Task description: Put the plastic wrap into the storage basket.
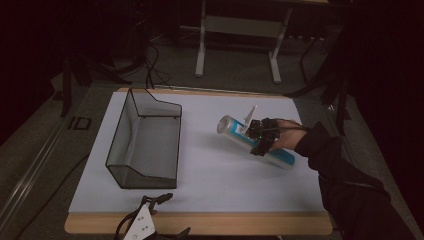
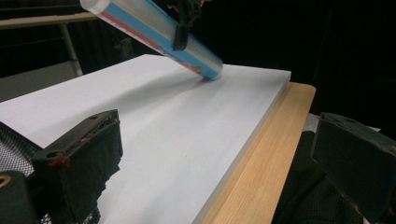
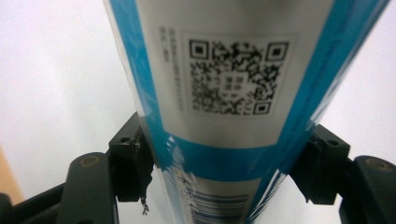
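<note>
Tube [image 1: 257, 141] lifted at one end, its other end touching the tabletop [image 1: 200, 165] at 3 o'clock: your right gripper [image 1: 260, 136] fingers pinch its middle. Left gripper [image 1: 150, 220] waits at 6 o'clock, fingers spread. Next, likely carry it toward the wire basket [image 1: 145, 142] at 9 o'clock.

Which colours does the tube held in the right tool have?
The tube is white with blue bands; the right gripper view shows it best.
</note>
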Demonstrator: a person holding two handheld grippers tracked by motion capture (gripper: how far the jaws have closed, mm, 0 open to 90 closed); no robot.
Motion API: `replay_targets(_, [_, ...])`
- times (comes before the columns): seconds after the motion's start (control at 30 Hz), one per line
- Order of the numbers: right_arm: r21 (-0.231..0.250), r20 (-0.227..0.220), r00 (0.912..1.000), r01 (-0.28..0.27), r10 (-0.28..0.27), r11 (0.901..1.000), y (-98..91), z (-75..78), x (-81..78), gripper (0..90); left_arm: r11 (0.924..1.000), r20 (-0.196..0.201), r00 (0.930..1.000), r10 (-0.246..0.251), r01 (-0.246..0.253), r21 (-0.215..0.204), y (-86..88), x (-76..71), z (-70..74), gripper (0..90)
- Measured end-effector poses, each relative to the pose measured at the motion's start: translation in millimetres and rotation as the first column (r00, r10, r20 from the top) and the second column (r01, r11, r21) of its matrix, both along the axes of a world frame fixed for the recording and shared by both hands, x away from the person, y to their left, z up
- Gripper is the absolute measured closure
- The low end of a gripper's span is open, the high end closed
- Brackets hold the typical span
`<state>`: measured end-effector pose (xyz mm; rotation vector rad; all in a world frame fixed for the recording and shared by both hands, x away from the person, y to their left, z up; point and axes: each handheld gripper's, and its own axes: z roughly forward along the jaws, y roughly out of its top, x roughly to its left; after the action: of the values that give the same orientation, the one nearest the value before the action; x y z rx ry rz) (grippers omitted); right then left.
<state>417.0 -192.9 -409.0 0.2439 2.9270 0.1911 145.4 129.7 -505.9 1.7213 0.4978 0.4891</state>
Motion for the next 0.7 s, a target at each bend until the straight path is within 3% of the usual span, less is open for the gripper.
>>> replay_targets(0.1, [0.075,0.011,0.9993,0.035,-0.036,0.9966,-6.0,-3.8,7.2,31.8,1.0,-0.001,1.0,-0.001,0.001,0.001,-0.4,0.5,-0.2,2.4])
replay_targets(0.17, [0.075,0.011,0.9993,0.035,-0.036,0.9966,-6.0,-3.8,7.2,31.8,1.0,-0.002,1.0,-0.002,0.002,0.001,-0.7,0.7,-0.3,2.4])
replay_targets(0.2, [0.148,0.022,0.9962,0.08,-0.084,0.9858,-10.2,-10.4,15.8,31.9,1.0,-0.001,1.0,-0.005,0.005,0.003,-1.3,0.7,-0.4,2.4])
replay_targets(0.27, [0.166,0.025,0.995,0.091,-0.097,0.9819,-11.1,-12.3,17.5,31.9,1.0,-0.003,1.0,-0.007,0.007,0.002,-1.5,0.8,-0.7,2.5])
replay_targets(0.37, [0.228,0.033,0.9878,0.141,-0.152,0.9634,-14.4,-20.8,27.1,31.9,1.0,-0.004,1.0,-0.007,0.007,0.002,-1.4,0.9,-1.1,2.4])
replay_targets(0.47, [0.262,0.034,0.9774,0.193,-0.209,0.9457,-15.7,-27.6,36.5,31.9,1.0,-0.003,1.0,-0.008,0.008,0.002,-1.4,0.7,-1.1,2.4])
replay_targets(0.7, [0.287,0.04,0.9498,0.287,-0.31,0.914,-14.8,-47.0,57.5,31.8,0.9999,-0.004,0.9999,-0.012,0.012,0.002,-1.2,-0.1,-1.2,2.4])
